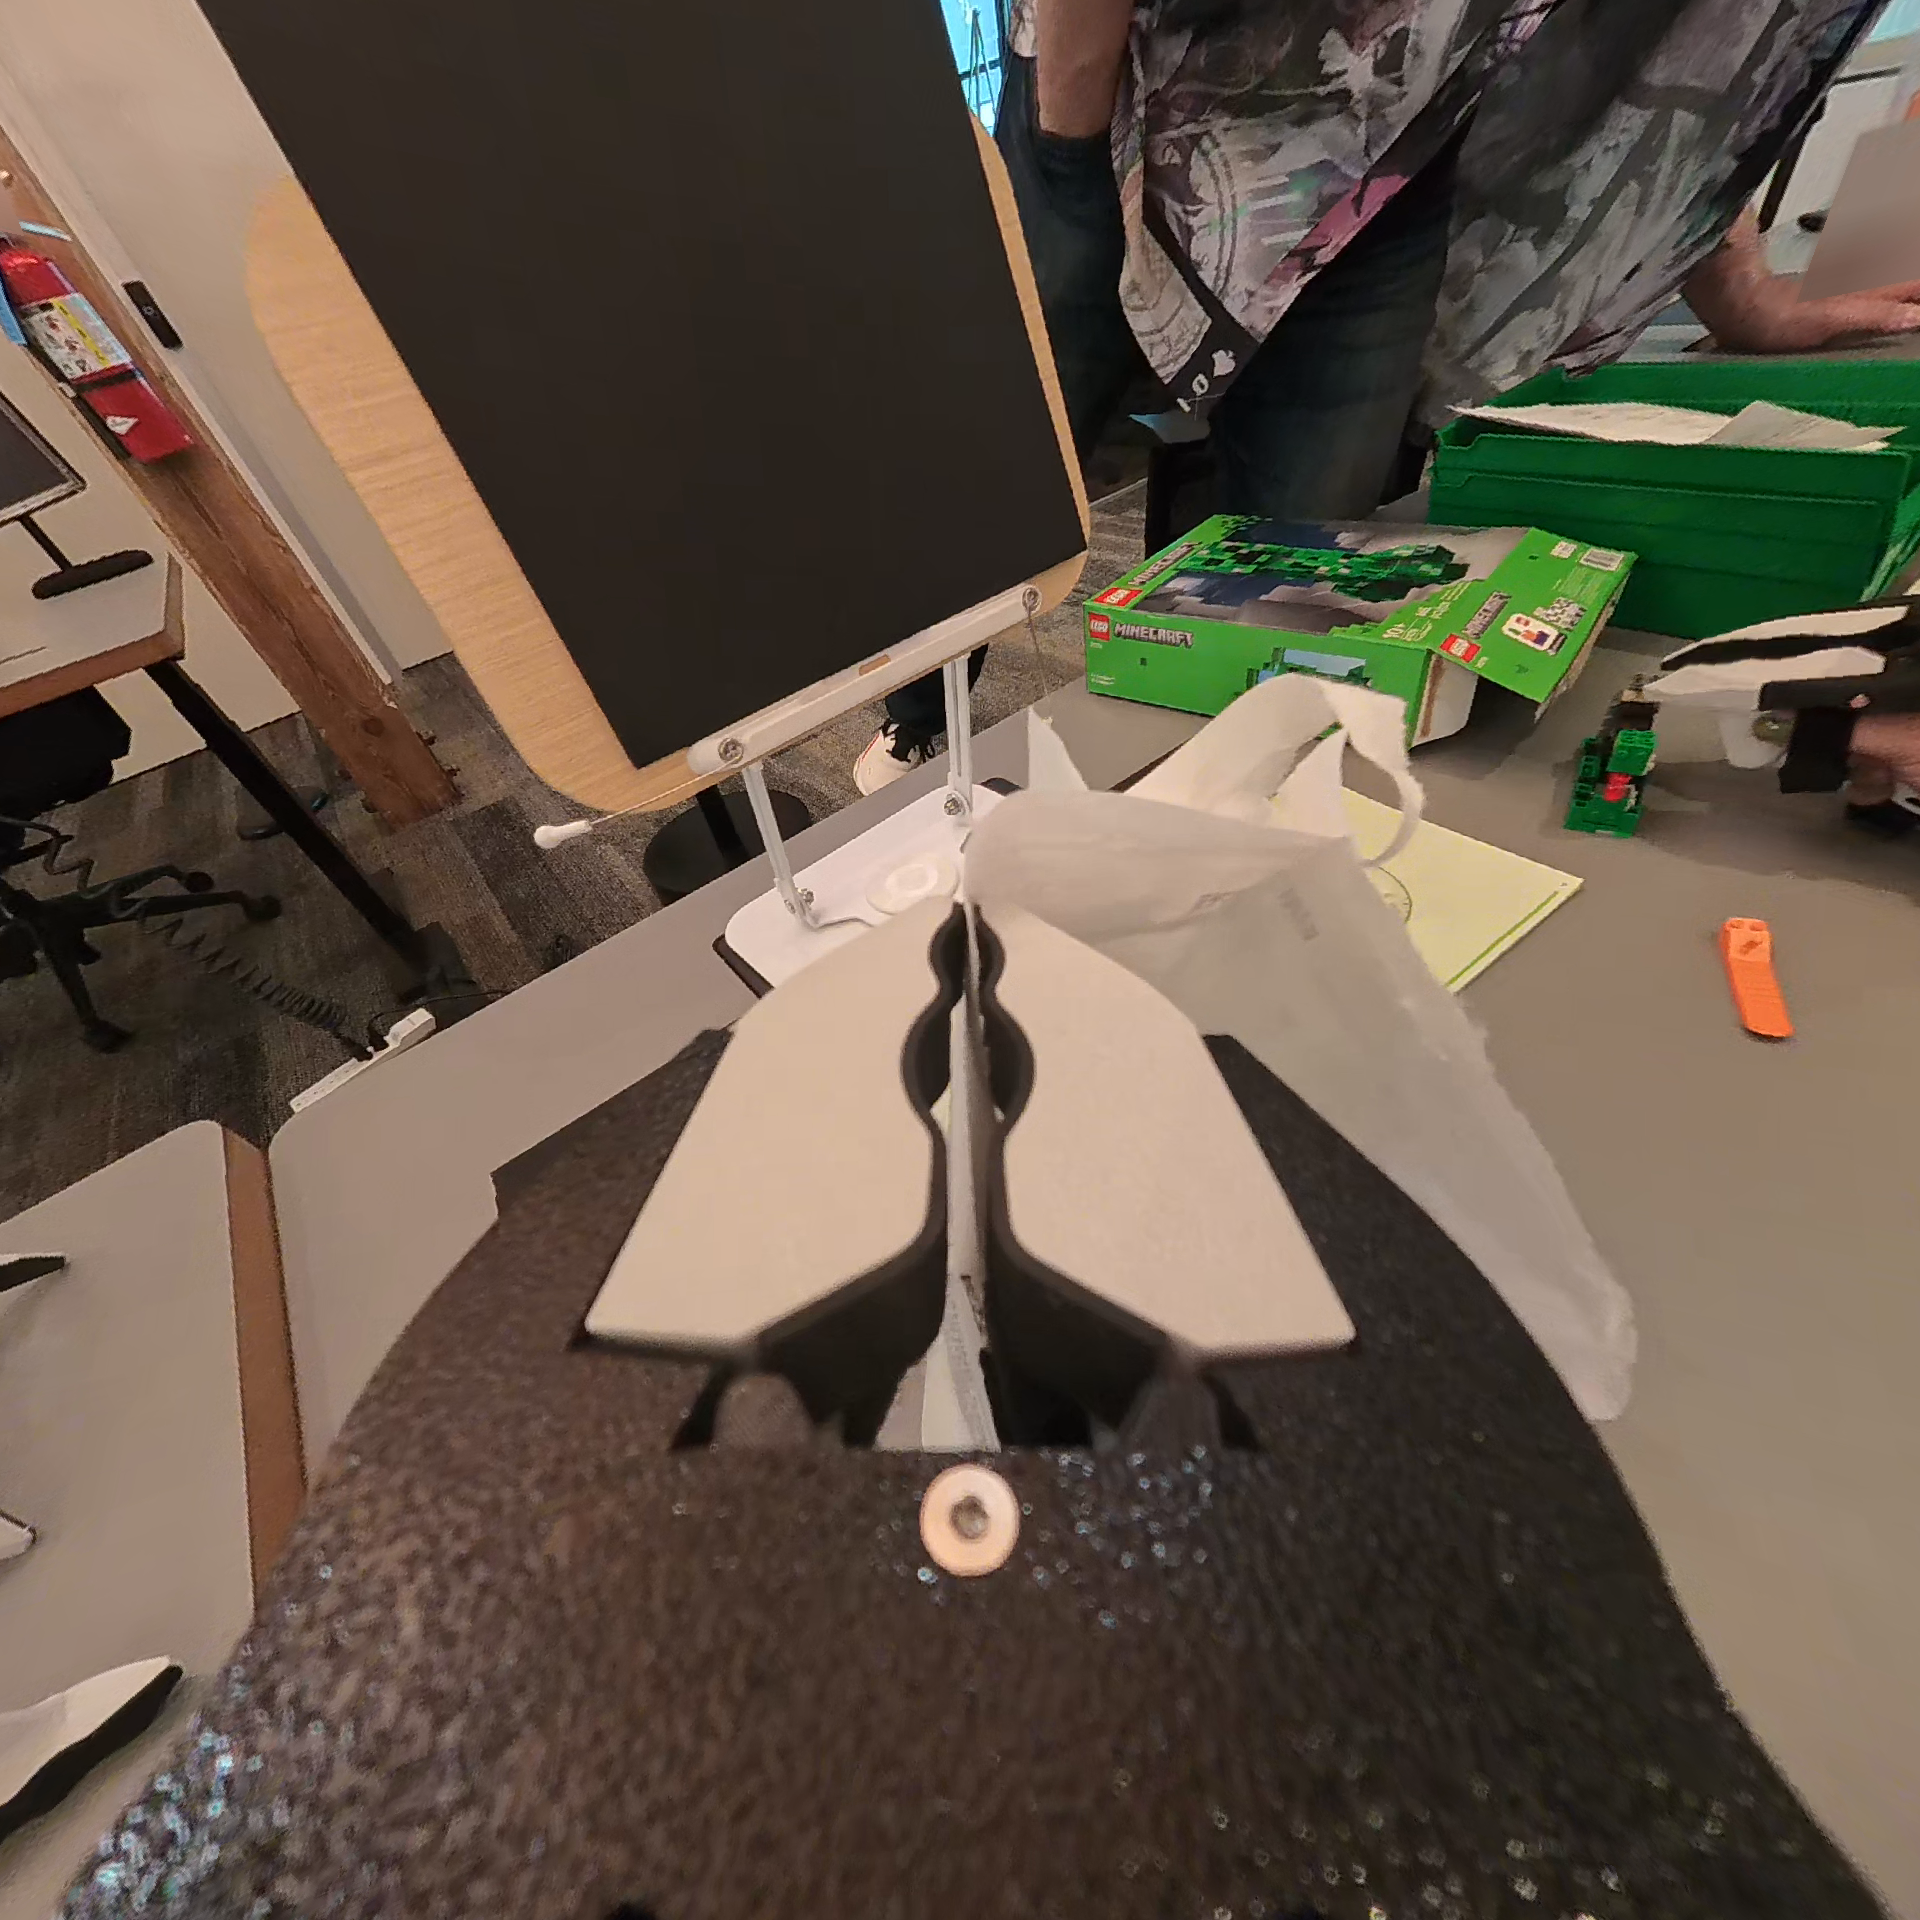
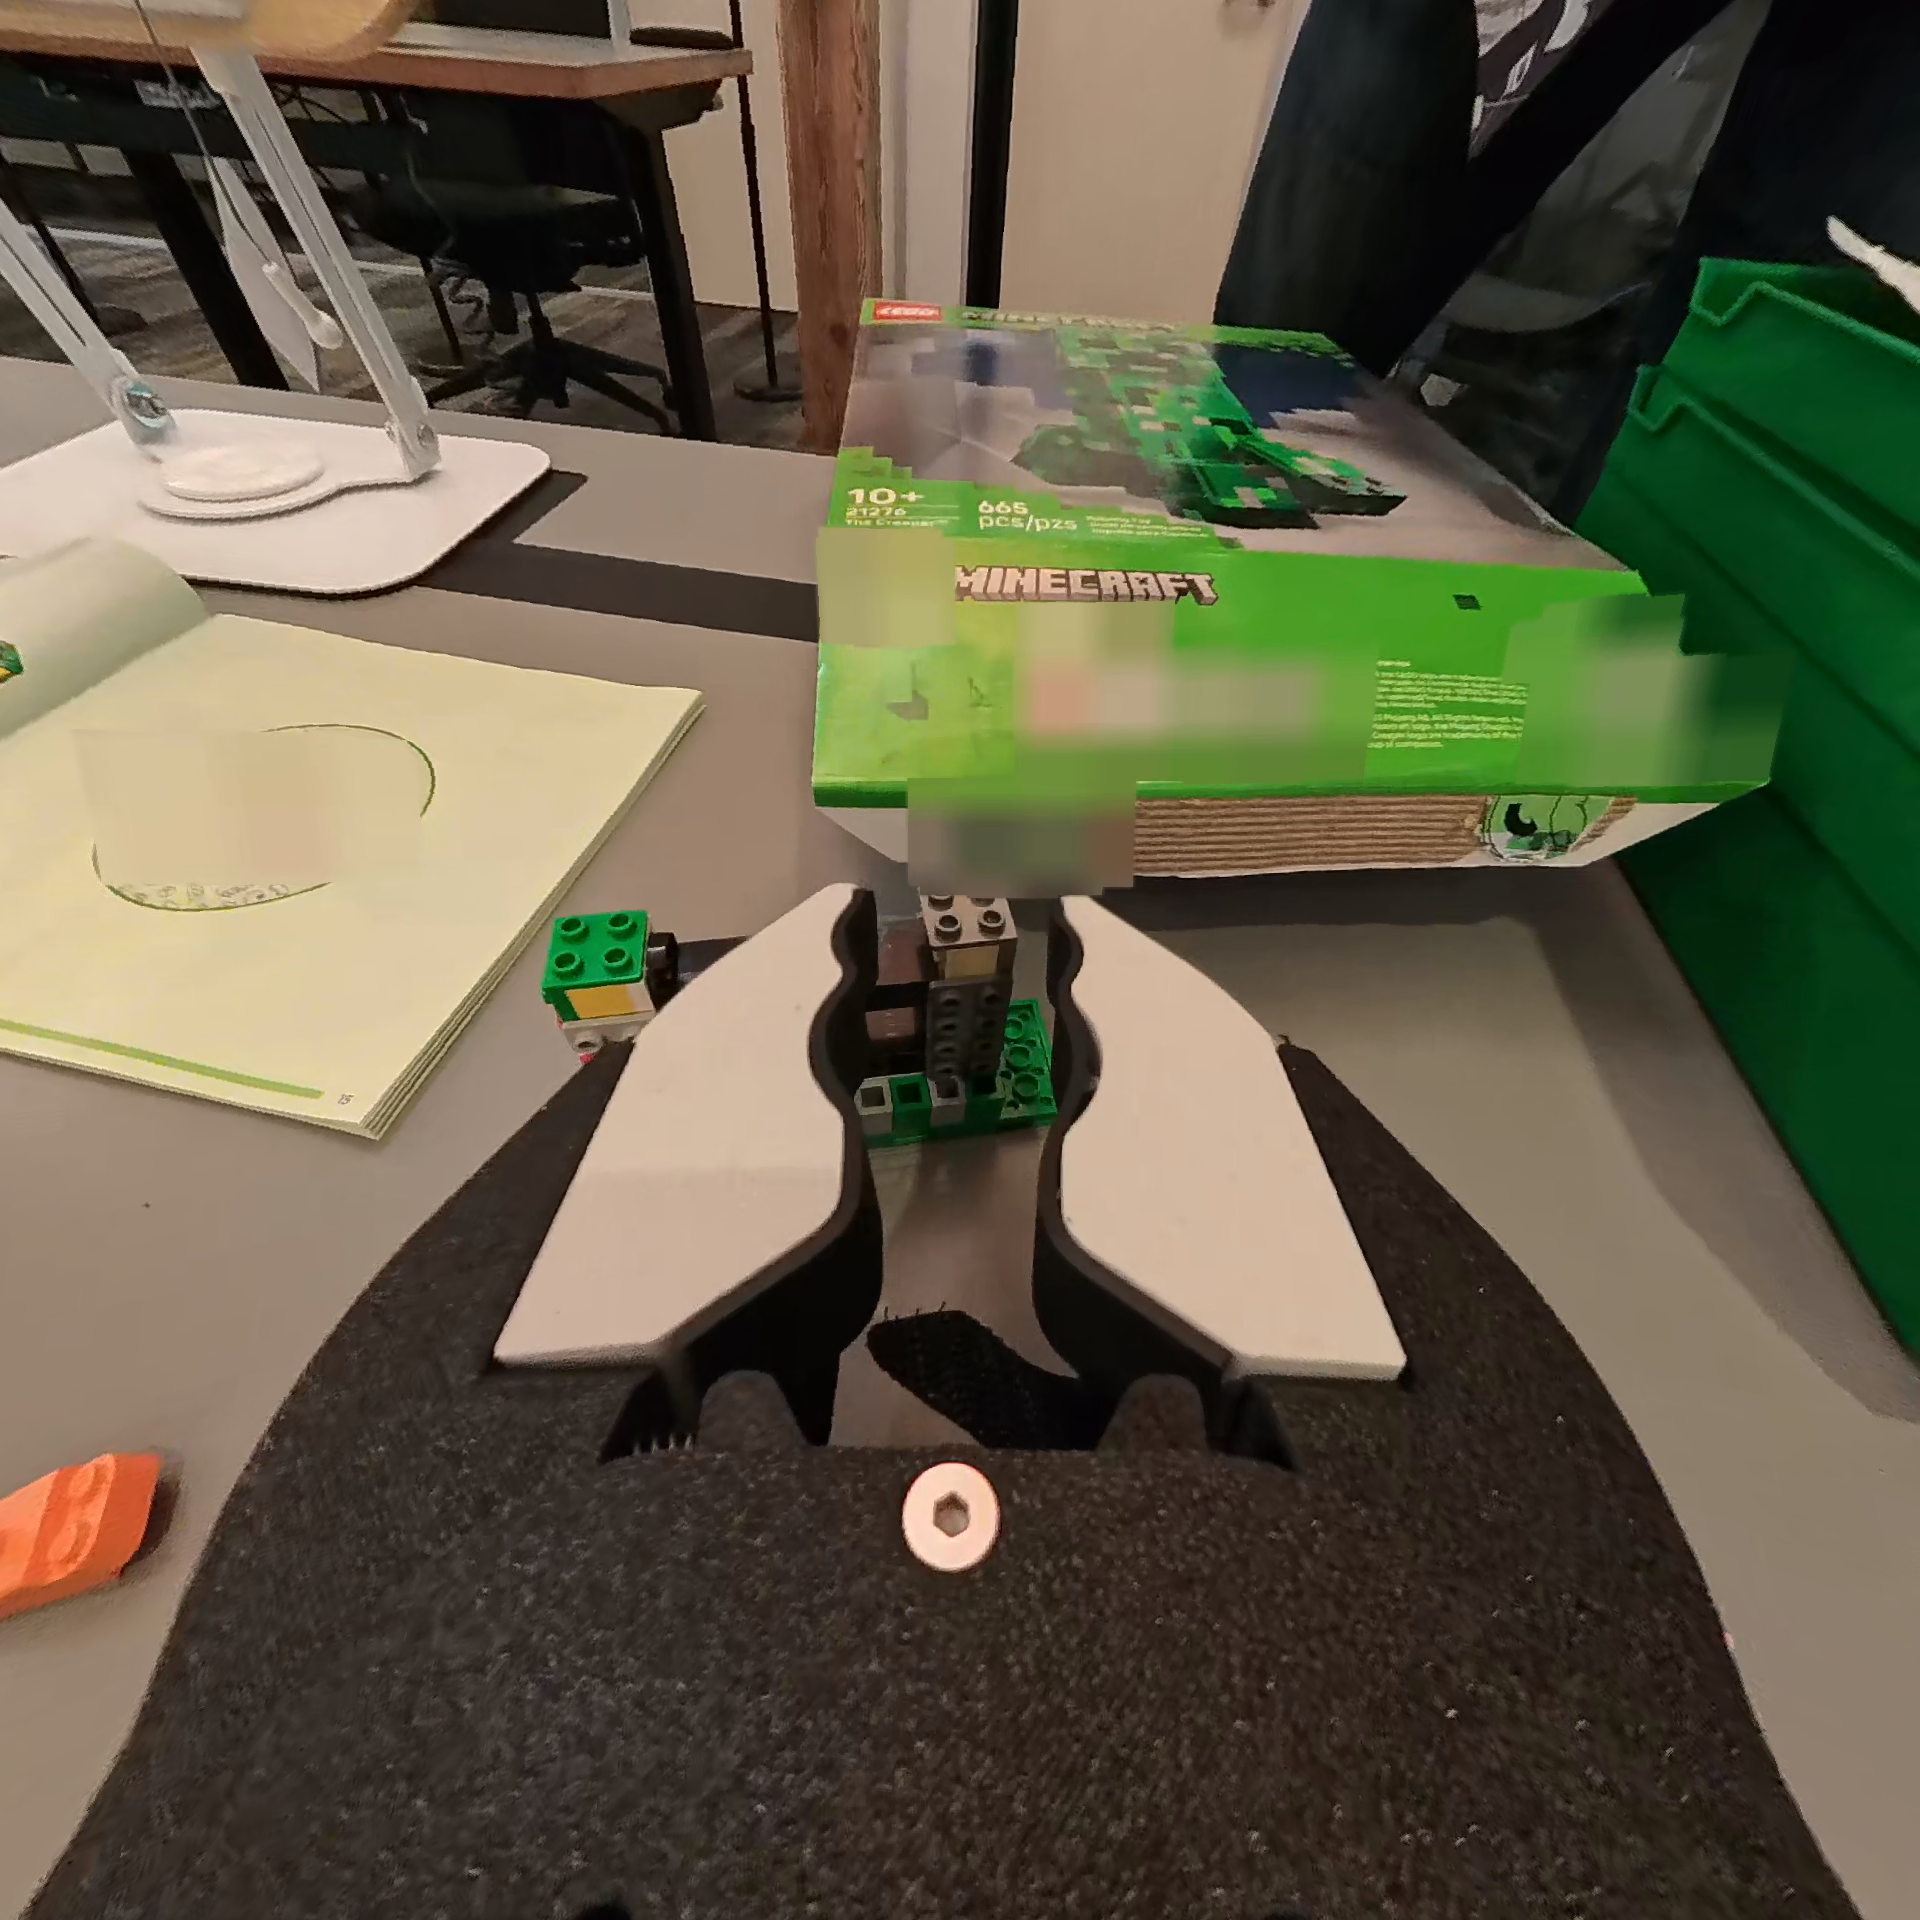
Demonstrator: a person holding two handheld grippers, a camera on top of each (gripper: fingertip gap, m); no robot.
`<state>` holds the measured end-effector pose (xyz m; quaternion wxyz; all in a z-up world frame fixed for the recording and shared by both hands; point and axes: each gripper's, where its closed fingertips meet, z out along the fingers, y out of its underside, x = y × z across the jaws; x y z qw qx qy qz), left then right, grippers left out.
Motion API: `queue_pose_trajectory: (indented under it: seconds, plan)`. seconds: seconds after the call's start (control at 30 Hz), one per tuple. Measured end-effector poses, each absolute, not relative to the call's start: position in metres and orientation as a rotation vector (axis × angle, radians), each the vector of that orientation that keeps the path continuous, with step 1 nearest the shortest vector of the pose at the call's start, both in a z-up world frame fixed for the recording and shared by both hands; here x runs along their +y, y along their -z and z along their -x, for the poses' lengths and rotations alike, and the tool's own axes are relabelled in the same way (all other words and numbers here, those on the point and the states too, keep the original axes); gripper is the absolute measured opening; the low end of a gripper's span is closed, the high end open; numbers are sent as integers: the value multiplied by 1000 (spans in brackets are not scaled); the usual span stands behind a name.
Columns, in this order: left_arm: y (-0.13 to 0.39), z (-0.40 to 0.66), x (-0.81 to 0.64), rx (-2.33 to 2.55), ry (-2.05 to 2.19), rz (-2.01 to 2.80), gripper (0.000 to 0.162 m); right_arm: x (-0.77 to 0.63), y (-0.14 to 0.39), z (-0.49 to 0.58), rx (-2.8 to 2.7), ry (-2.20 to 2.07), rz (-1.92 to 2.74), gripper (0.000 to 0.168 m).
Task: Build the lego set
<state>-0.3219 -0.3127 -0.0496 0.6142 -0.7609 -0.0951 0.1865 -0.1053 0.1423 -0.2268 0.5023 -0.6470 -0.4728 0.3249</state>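
Observation:
My left gripper (image 1: 971,925) is shut on a torn white paper bag (image 1: 1247,935) and holds it up above the grey table (image 1: 1714,1247). My right gripper (image 2: 956,914) is open, with one finger on each side of a small green, grey and black lego build (image 2: 956,1029) that stands on the table; I cannot tell if the fingers touch it. The build (image 1: 1610,774) and the right gripper (image 1: 1704,665) also show far right in the left wrist view. A small green-topped sub-assembly (image 2: 597,966) sits left of the build.
An open instruction booklet (image 2: 312,831) lies at the left, with a white lamp base (image 2: 312,499) behind it. The green lego box (image 2: 1195,623) sits just beyond the build and stacked green bins (image 2: 1787,623) to its right. An orange brick separator (image 2: 73,1517) lies near left. A person (image 1: 1351,208) stands behind the table. One gripper's finger ends stand about 55 centimeters off the other's.

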Motion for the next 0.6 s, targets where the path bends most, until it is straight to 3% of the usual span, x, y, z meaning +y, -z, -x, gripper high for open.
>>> queue_pose_trajectory:
  seconds: [0.37,0.53,0.6]
  plan:
    - [47,322,-317,-227,-438,1742,0,146,232,107,-1151,-777,1610,28]
    - [46,322,-318,-225,-429,1738,0,154,225,94,-1198,-715,1668,36]
    - [45,321,-319,-223,-418,1729,0,153,218,94,-1217,-876,1799,34]
